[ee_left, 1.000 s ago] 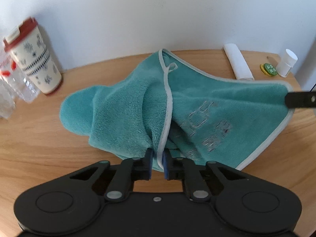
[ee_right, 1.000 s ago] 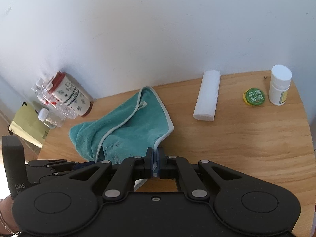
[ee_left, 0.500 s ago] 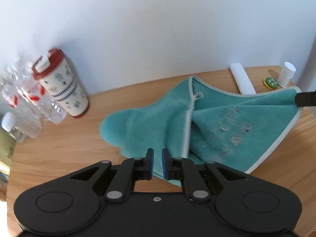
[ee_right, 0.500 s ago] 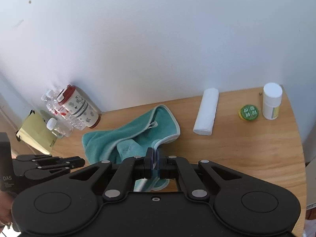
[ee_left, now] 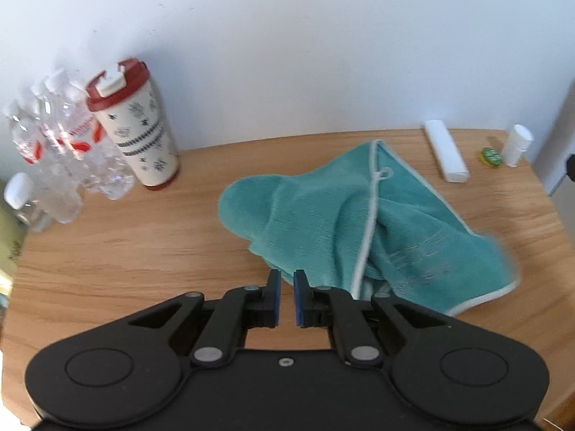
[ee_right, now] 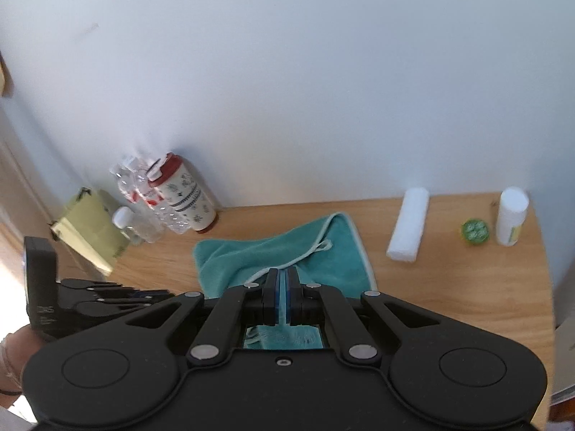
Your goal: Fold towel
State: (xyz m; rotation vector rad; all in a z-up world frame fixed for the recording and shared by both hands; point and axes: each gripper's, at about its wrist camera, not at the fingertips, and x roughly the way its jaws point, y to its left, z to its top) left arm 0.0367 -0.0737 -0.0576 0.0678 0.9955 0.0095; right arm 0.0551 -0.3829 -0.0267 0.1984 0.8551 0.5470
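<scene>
The teal towel [ee_left: 352, 222] is lying crumpled on the wooden table [ee_left: 125, 244], its white-piped edge [ee_left: 366, 230] running across the heap and a hanging loop [ee_left: 383, 172] showing near the far side. The left tool [ee_left: 284, 296] is hovering just beside the near edge of the cloth, its blue-padded fingers standing slightly apart with nothing between them. The right tool [ee_right: 282, 296] is pinching a strip of the towel, the pads pressed together on the fabric. Bystanders are standing well apart from the towel: a red-lidded tumbler [ee_left: 134, 125], clear water bottles [ee_left: 64, 151], a white roll [ee_left: 446, 156], a green cap [ee_left: 490, 156] and a white pill bottle [ee_left: 517, 143]. Judged risks: with only one tool gripping, any lift is likely to drag the bunched layers into a deeper tangle rather than a flat sheet; the left tool may seize two layers at once, since the folds are overlapping; a wide sweep could also knock the tumbler.
</scene>
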